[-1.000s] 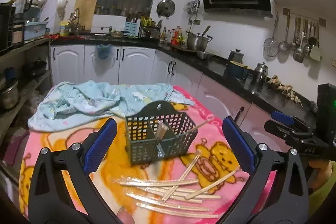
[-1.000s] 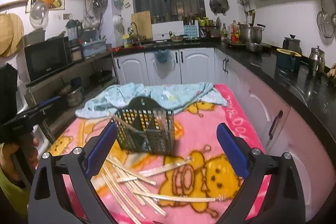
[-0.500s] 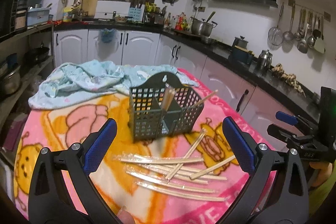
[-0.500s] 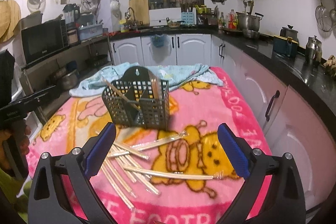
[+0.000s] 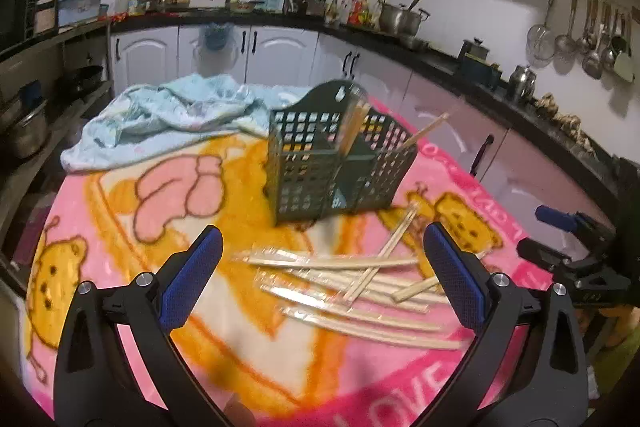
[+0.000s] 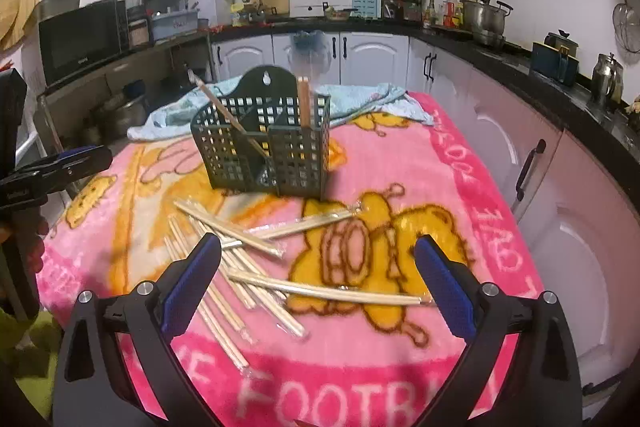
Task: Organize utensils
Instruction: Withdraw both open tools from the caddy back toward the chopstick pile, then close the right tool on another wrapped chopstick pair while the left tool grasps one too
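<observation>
Many wrapped chopsticks before green basket

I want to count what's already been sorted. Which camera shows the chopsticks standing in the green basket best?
The right wrist view: the green basket is sharp there, with one leaning chopstick and an upright pair clearly visible. The left wrist view shows the same basket motion-blurred, its contents smeared.

Motion blur smears the basket; the chopsticks' lower ends hide inside it.
</observation>
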